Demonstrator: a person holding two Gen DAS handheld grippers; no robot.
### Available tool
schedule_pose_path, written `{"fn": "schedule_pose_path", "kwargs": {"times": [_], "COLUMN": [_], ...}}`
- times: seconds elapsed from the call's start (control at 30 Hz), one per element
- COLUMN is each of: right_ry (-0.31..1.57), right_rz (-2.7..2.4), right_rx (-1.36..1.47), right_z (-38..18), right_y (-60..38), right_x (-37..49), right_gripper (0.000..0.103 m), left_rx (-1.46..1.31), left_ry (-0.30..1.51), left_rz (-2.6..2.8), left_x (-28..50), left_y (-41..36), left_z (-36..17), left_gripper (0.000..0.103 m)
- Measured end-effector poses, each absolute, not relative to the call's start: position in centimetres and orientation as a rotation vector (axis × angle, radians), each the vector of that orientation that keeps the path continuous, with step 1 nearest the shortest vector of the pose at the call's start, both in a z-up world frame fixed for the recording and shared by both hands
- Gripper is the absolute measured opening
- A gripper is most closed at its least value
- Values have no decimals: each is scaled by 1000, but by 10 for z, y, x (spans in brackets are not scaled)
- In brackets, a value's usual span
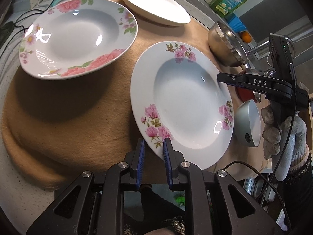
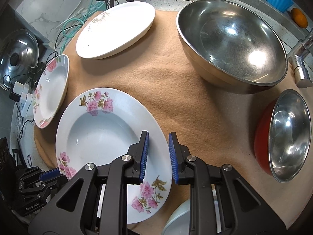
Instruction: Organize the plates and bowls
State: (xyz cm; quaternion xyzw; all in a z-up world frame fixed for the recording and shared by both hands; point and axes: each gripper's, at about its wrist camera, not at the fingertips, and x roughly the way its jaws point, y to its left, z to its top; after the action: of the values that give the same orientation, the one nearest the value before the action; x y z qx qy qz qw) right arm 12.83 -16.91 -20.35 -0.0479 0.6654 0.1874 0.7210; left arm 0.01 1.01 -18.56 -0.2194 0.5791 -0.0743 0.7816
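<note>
Straddling the plate (image 2: 109, 137) rim with both grippers, left (image 1: 153, 152) and right (image 2: 158, 154), jaws apart, nothing clamped; closing evenly before lifting level seems wise.

Both tools are black plastic linkages with silver round screws and ribbed blue pads. The left gripper (image 1: 153, 150) shows triangular cut-outs in its arms. The right gripper (image 1: 222, 78), at right of frame, bears white "DAS" lettering, a black cable, and a grey knit glove (image 1: 281, 135).
</note>
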Motion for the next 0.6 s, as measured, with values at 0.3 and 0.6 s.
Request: {"fn": "schedule_pose_path", "kwargs": {"times": [0.3,0.6], "right_ry": [1395,1354], "right_rz": [408,467], "right_rx": [-88,30], "right_z": [-180,-152], "right_y": [-162,-136], "right_x": [130,129], "right_gripper": [39,40], "left_rx": [-470,-535], "left_ry": [1145,1056], "left_rz": [-109,22], "left_x": [-7,3], "left_y": [40,108], "left_z": [-158,-145], "left_gripper": [17,18]}}
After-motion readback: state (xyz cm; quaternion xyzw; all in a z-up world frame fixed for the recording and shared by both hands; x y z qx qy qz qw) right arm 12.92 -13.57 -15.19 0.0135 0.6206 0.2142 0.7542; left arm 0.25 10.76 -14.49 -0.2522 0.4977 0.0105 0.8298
